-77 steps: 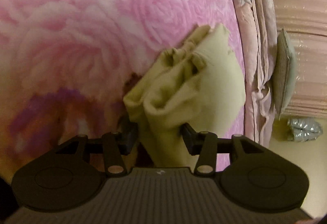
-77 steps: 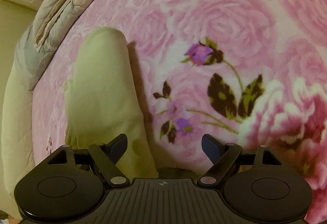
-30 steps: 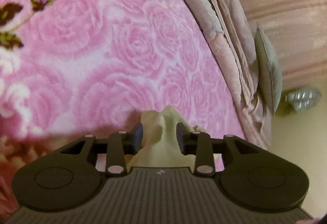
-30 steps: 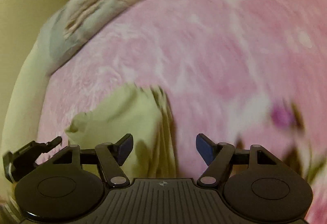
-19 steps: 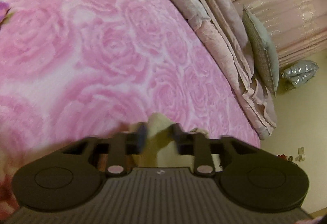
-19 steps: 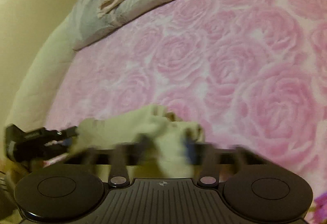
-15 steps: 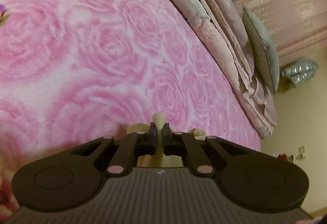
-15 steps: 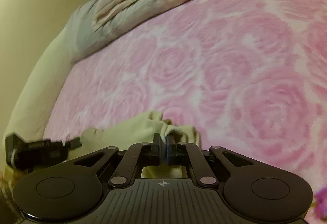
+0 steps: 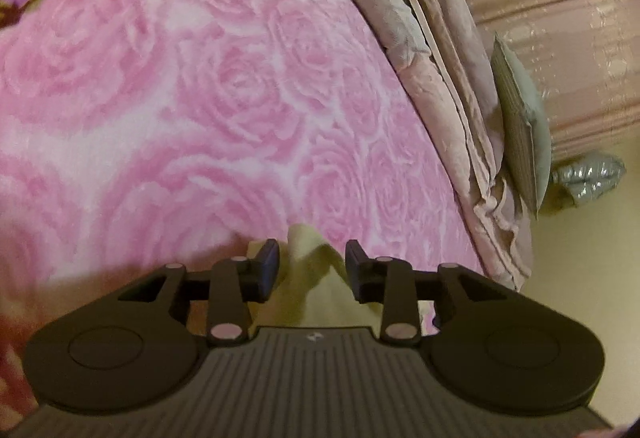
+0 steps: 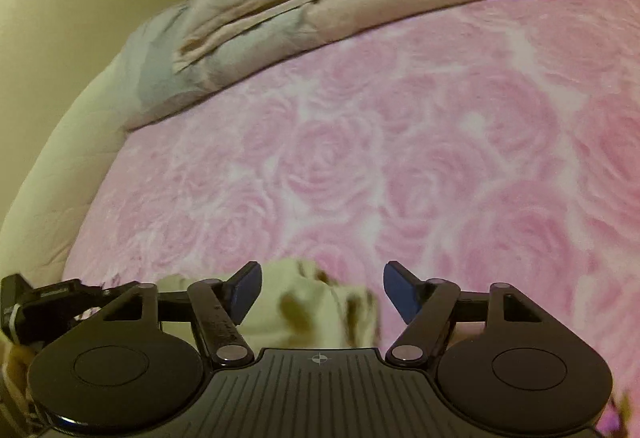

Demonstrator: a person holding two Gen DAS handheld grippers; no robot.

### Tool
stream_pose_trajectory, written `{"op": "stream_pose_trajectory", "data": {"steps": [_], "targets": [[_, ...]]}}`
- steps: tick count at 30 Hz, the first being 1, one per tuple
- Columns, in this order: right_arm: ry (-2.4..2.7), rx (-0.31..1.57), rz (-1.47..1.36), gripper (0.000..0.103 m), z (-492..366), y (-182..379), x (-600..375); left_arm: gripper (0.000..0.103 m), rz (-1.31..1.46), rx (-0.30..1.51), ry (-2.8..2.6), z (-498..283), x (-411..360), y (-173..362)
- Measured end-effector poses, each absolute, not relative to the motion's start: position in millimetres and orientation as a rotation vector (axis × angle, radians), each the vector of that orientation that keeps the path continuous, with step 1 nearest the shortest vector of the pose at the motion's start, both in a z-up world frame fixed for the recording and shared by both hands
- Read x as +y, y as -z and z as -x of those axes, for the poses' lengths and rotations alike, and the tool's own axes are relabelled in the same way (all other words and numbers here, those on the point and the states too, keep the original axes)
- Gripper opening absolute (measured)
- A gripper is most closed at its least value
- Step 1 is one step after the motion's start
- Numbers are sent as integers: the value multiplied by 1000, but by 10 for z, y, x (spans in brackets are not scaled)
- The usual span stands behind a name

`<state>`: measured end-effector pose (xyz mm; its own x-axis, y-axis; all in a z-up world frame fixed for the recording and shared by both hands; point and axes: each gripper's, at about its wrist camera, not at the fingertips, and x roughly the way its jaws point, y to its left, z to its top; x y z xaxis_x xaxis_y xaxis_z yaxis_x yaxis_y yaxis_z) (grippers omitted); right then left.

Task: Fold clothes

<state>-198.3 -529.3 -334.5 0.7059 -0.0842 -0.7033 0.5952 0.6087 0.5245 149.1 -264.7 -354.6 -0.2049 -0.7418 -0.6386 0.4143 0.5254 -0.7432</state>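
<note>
A pink rose-print blanket (image 9: 208, 110) is covering the bed; a beige quilt (image 9: 448, 86) is lying bunched toward two o'clock, a grey cushion (image 9: 520, 134) leaning beside it.

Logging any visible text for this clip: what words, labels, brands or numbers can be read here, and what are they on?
No readable words or numbers.
Left gripper body: small pale logo mark, no letters.
Right gripper body: small crosshair mark, no letters.
Left gripper as seen in the right wrist view: a pale label strip, too blurred to read.
Blanket, cloth: no text.
</note>
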Motion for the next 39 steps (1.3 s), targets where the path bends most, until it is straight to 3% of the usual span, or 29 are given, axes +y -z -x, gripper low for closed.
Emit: {"op": "stream_pose_trajectory", "data": {"steps": [3, 4, 5, 6, 9, 15, 18, 19, 22, 23, 26, 33, 39], "targets": [[344, 756, -773, 67, 1720, 3483, -5252, 29, 290, 1414, 1082, -1486, -2686, 3582], [316, 782, -748, 48, 1638, 3535, -5223, 28, 285, 1413, 1085, -1478, -2703, 3593], [295, 789, -734, 39, 1588, 3570, -5199, 22, 277, 1409, 1089, -1468, -2721, 3603], [277, 788, -725, 15, 1552, 3597, -5179, 9, 269, 1404, 1093, -1457, -2740, 3613], [306, 753, -731, 9, 1579, 3620, -5145, 6, 206, 1357, 1106, -1421, -2776, 3602], [452, 744, -856, 11, 1660, 3728, -5153, 10, 170, 1341, 1057, -1343, -2793, 3617], [516, 747, -856, 31, 1689, 3571, -5177, 24, 102, 1273, 1004, -1321, -2793, 3411], [550, 748, -824, 34, 1723, 3487, -5163, 24, 84, 1239, 984, -1314, -2771, 3324], [643, 747, -775, 37, 1870, 3267, -5126, 15, 50, 1153, 1029, -1233, -2721, 3056], [658, 737, -776, 37, 1927, 3208, -5091, 7, 12, 1141, 1078, -1153, -2759, 2992], [651, 726, -751, 37, 1989, 3055, -4904, 1, -115, 1105, 1240, -860, -2910, 2841], [604, 823, -679, 37, 1781, 3390, -4573, 2, -226, 1091, 1335, -471, -3347, 3280], [630, 734, -779, 37, 1946, 3445, -4759, 2, -103, 1143, 1269, -662, -3244, 3273]]}}
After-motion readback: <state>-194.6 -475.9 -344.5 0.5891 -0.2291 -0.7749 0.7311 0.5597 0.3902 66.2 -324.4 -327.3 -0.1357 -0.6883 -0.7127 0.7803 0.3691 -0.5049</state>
